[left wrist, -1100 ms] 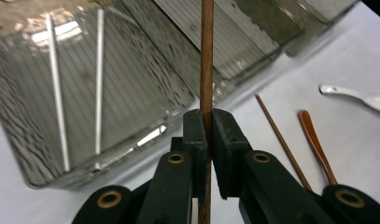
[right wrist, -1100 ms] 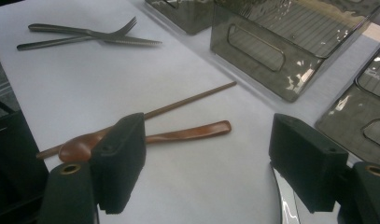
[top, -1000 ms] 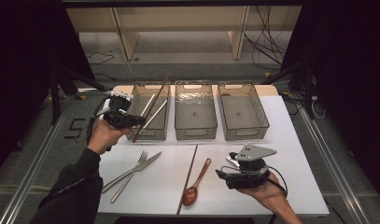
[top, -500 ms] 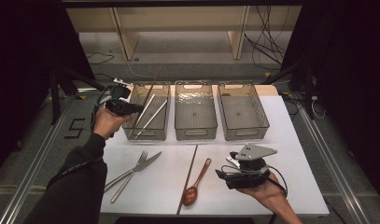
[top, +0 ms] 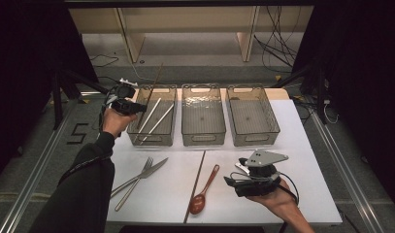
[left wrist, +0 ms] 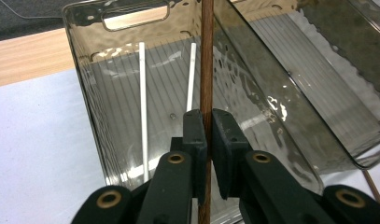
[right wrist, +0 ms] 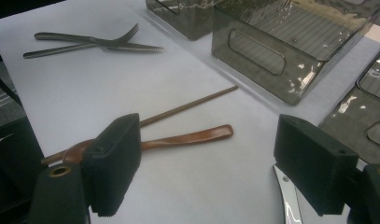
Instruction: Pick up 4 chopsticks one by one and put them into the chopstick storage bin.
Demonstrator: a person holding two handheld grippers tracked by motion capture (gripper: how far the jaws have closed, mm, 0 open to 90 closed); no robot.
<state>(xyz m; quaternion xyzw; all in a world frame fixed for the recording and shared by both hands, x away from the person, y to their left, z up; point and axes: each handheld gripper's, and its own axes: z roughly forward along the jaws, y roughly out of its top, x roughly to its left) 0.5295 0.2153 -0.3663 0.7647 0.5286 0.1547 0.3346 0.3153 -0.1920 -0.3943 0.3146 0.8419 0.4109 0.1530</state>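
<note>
My left gripper [top: 135, 108] is shut on a brown chopstick [top: 154, 87] that tilts over the left bin [top: 131, 127]. In the left gripper view the pads [left wrist: 196, 135] press the chopstick [left wrist: 206, 70] from both sides above that bin [left wrist: 92, 88]. Two white chopsticks [top: 155, 119] lie in the bin, also seen close up as white chopsticks [left wrist: 143, 102]. My right gripper [top: 235, 171] rests low over the table's front right with its jaws wide apart. Between the jaws of my right gripper [right wrist: 215, 158] lies nothing but bare table.
The middle bin [top: 203, 138] and the right bin [top: 273, 127] stand beside the left one. On the white table [top: 302, 145] lie a second brown chopstick [top: 195, 184], a wooden spoon [top: 205, 190], a fork [top: 133, 183] and a knife [top: 145, 174]. A shiny metal blade [right wrist: 285, 196] lies by the right jaw.
My left hand has moved a little away from the person, carrying the brown chopstick to the left bin's left edge. The chopstick now stands steeper. The right gripper has kept still.
</note>
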